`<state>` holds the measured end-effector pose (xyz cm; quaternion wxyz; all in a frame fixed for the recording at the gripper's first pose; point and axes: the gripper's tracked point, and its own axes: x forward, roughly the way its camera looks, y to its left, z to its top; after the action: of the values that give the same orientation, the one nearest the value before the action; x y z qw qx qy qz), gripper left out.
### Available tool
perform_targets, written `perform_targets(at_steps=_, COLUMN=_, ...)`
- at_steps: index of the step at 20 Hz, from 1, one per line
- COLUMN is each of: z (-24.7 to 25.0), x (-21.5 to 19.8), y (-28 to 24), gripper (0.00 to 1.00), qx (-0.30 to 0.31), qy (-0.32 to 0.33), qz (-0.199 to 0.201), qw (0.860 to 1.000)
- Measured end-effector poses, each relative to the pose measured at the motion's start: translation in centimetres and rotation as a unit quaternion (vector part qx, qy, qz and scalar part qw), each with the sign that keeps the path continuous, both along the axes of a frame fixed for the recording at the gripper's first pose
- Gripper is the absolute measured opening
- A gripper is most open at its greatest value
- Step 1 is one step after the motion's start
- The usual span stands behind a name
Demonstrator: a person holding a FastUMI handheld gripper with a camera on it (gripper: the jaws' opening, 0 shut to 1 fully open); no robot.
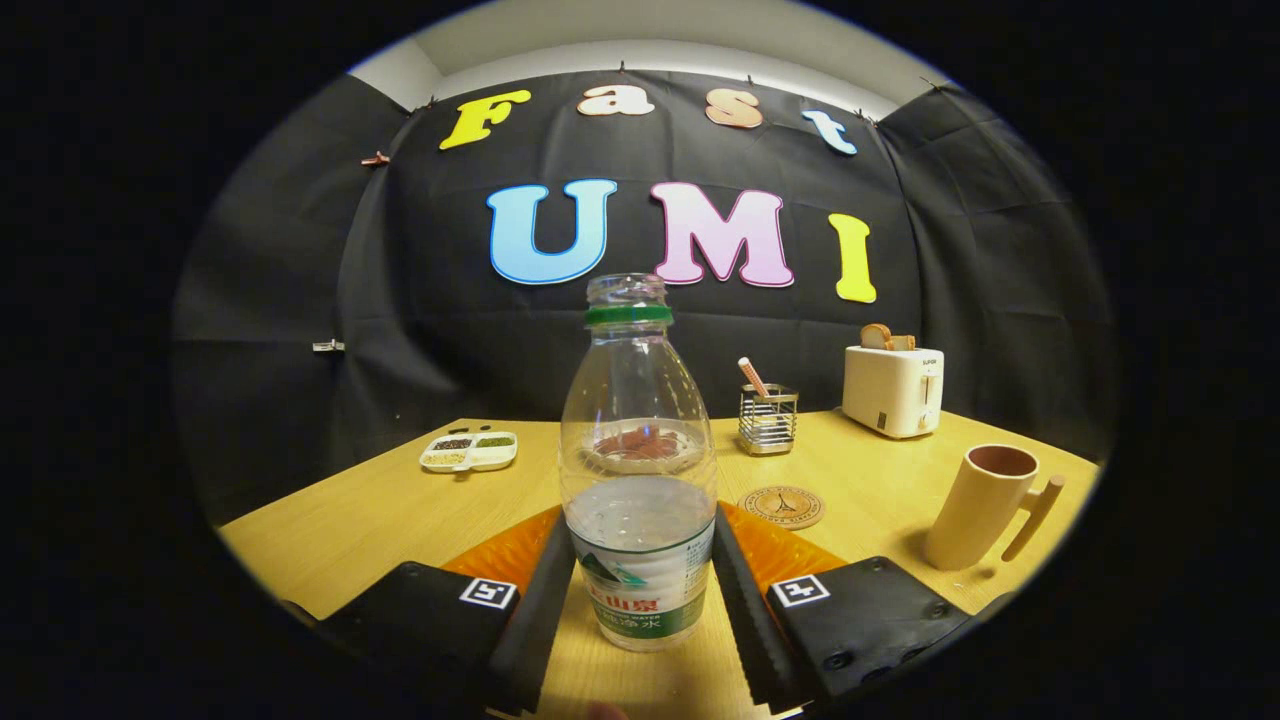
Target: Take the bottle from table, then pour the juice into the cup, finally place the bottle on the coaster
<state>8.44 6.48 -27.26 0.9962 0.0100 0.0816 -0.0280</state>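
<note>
Wooden table (380,520) against black cloth wall. One clear bottle (638,470), uncapped, upright on the table between the fingers, roughly half full of clear liquid. Gripper (638,600) closed on the bottle's lower body, both fingers against its sides. One round coaster (782,506) just beyond the right finger, bare. One handled cup (985,505) further right, contents not discernible. One wire holder (768,420) with one stick-like item. One toaster (893,390), bread in slot. One divided tray (469,451) at left, compartments filled.

No legible text; hand-held gripper (640,525) fingers (545,600) clamp bottle (638,450).
</note>
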Motion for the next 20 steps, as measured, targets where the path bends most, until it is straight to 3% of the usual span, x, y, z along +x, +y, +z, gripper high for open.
perform_targets(at_steps=5, z=2.2, x=-0.4, y=0.0, gripper=0.75, qx=0.031, qy=0.019, qz=-0.011, qw=0.999)
perform_targets(at_steps=10, z=5.6, x=-1.2, y=-1.5, gripper=0.75, qx=0.14, qy=0.017, qz=-0.037, qw=0.989)
perform_targets(at_steps=15, z=7.1, x=-2.0, y=-4.8, gripper=0.75, qx=0.28, qy=0.007, qz=-0.066, qw=0.958)
perform_targets(at_steps=20, z=5.8, x=-2.4, y=-6.6, gripper=0.75, qx=0.403, qy=0.019, qz=-0.074, qw=0.912)
